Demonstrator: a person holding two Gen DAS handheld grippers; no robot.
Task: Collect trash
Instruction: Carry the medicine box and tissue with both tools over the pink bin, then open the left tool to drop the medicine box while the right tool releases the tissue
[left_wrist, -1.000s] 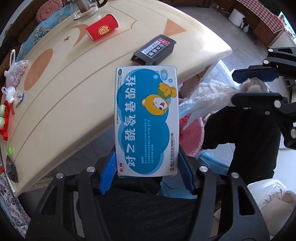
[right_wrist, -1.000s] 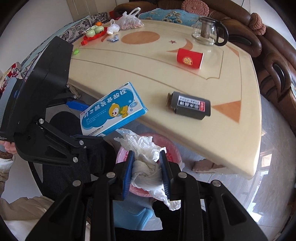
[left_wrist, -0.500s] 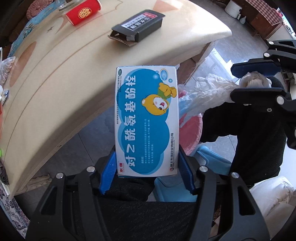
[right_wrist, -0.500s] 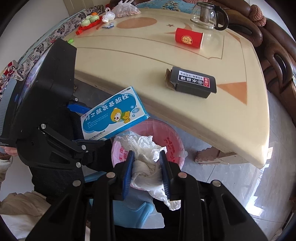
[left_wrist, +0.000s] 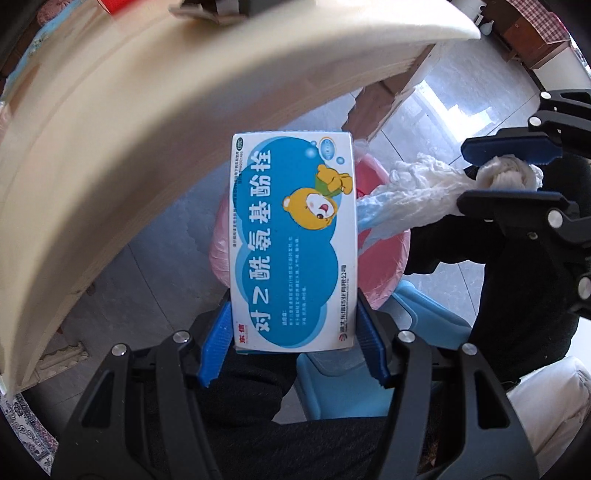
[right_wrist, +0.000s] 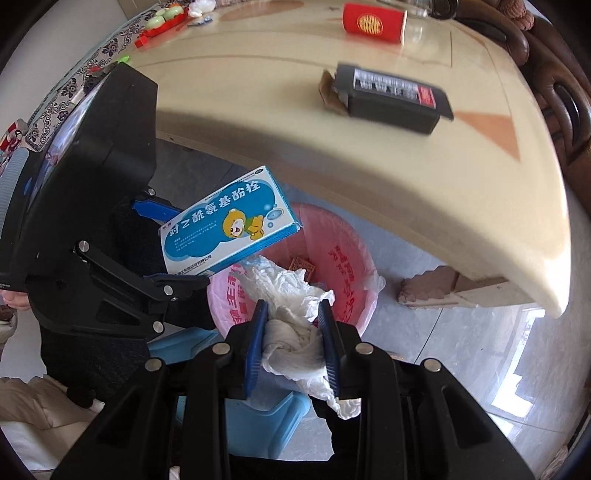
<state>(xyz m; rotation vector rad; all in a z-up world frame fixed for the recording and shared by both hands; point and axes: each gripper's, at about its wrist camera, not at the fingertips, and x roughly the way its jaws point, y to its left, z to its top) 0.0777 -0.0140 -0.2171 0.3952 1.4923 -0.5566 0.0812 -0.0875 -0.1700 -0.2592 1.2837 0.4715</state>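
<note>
Left wrist view: left tongs (left_wrist: 293, 332) squeeze medicine box (left_wrist: 293, 240), right tongs (right_wrist: 293, 345) pinch tissue wad (right_wrist: 291, 332), both over pink bin (right_wrist: 354, 266). Next: let go & drop.

- Daylight, bright and cool; no lamp visible
- Floor tiles (right_wrist: 480, 354) carry white glare at lower right of right wrist view, another patch on the floor upper right in left wrist view
- Table (left_wrist: 110, 147) motion-blurred in both views; black box (right_wrist: 391, 98) on it smeared
- Blue medicine box (left_wrist: 293, 243) sharp, print readable
- Strong fisheye bending, black vignette at corners
- Underside of table edge shadowed
</note>
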